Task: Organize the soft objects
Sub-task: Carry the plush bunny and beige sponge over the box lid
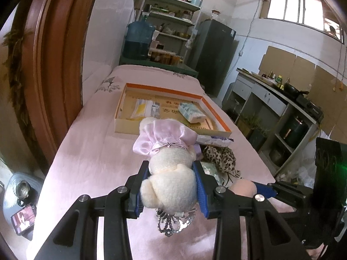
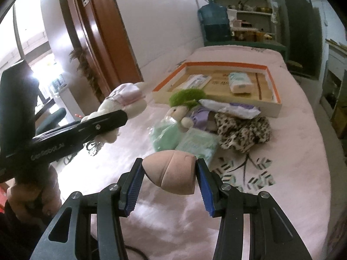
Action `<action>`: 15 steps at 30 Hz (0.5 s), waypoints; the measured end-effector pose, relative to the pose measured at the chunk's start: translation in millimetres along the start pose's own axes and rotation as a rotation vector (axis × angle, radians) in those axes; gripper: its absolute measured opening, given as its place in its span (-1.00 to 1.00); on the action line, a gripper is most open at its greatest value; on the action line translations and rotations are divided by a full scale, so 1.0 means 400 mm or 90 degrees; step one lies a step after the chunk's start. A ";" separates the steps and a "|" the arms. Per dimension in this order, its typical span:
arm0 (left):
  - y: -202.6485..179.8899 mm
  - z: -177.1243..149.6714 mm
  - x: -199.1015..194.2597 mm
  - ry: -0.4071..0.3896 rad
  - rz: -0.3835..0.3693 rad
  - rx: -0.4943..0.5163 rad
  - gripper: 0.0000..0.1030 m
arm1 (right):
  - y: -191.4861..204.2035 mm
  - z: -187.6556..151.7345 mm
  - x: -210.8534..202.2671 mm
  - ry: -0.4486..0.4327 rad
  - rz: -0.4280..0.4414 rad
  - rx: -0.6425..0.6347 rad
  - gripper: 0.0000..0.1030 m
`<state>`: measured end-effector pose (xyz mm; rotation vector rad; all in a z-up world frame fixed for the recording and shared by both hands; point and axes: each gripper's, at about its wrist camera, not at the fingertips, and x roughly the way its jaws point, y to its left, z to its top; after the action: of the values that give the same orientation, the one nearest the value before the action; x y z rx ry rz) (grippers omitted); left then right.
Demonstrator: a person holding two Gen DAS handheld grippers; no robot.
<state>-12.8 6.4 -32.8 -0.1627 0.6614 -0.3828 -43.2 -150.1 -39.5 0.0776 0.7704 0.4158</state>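
Your left gripper (image 1: 172,187) has its fingers closed on the cream plush doll (image 1: 171,173), squeezing it at the head while the pink satin dress points toward the tray. The doll hangs clear of the bed, with a beaded silver crown dangling under it. It looks light and very squashy, so the fingers sink in; a hold across the head or torso should stay put, whereas the slick satin would likely slip.

Your right gripper (image 2: 169,178) grips the pink sponge (image 2: 170,173) across its rounded body, also lifted above the pink bed cover (image 2: 292,173). I judge it featherweight and springy; press only enough to keep it from popping out sideways.

Between you and the tray lies the remaining pile: a green-haired doll (image 2: 184,110) in a mint dress, a mint tissue pack (image 2: 198,144) just in front of it, a leopard-print cloth (image 2: 244,130) beside that, and a white-and-purple wipes packet (image 2: 232,108) resting against the tray's near wall. All look soft and floppy; take the cloth at a bunched fold.

The orange-rimmed tray (image 2: 225,64) sits farther back on the bed. Inside it are a pale blue tissue pack (image 2: 239,82) toward the right and some flat packets (image 2: 198,80) toward the left, with bare floor left in between.
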 end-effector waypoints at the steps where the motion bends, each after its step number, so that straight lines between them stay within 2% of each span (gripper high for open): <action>1: -0.001 0.002 0.000 -0.001 0.000 0.001 -0.24 | -0.003 0.003 -0.002 -0.002 -0.002 0.000 -0.03; 15: -0.026 0.057 0.004 -0.034 0.005 0.026 -0.23 | -0.046 0.067 -0.043 -0.048 -0.041 -0.004 -0.03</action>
<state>-0.2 -3.1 -13.3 -0.1304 0.6015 -0.3829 -29.7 -171.4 -12.9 0.0627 0.6949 0.3514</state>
